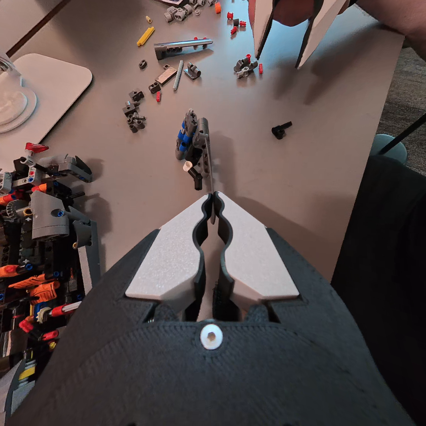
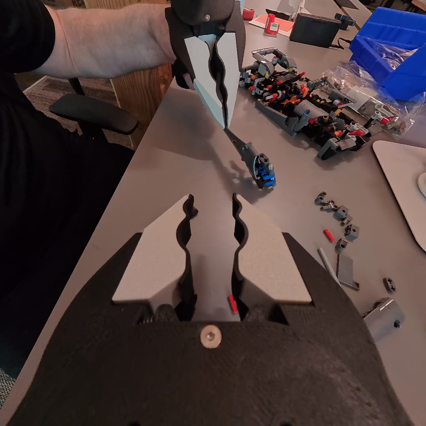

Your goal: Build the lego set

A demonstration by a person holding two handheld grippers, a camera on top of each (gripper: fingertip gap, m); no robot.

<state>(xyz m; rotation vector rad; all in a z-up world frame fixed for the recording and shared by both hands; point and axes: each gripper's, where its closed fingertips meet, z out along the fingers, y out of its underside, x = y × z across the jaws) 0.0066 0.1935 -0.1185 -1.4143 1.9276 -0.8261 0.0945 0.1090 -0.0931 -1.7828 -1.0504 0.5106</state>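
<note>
Clearly the build is well under way but far from finished: the small grey, black and blue plastic sub-assembly (image 1: 194, 140) is only a cluster of pinned beams on a thin dark flat panel, and that panel's near edge is pinched between the closed fingers (image 1: 244, 244) of the left gripper (image 1: 212, 196), so that the cluster hangs out ahead of it, its far end low over the smooth grey-brown desk (image 1: 265, 175) or resting on it; I cannot tell which. In the right wrist view the same sub-assembly (image 2: 260, 166) slants down from the left gripper (image 2: 225, 125). To the left of the sub-assembly, from the left camera, lies the large grey, black and orange car chassis (image 1: 46, 230), dense with studded beams, gears and red pins, seemingly the main body that smaller pieces must join. Beyond the sub-assembly loose parts are strewn about: a long dark grey beam with red pins (image 1: 183, 47), a yellow ridged axle (image 1: 145, 36), a thin light grey rod (image 1: 178, 75), small dark connectors (image 1: 133, 115) and a black angled pin (image 1: 280, 130) to its right. So much unsorted stock suggests many steps remain. The right gripper (image 2: 212, 196) hovers with its white, wavy-edged fingers (image 2: 267, 258) spread apart and empty, near the sub-assembly. A clear plastic bag (image 2: 368, 92) and blue plastic bin (image 2: 391, 46) sit past the chassis.
</note>
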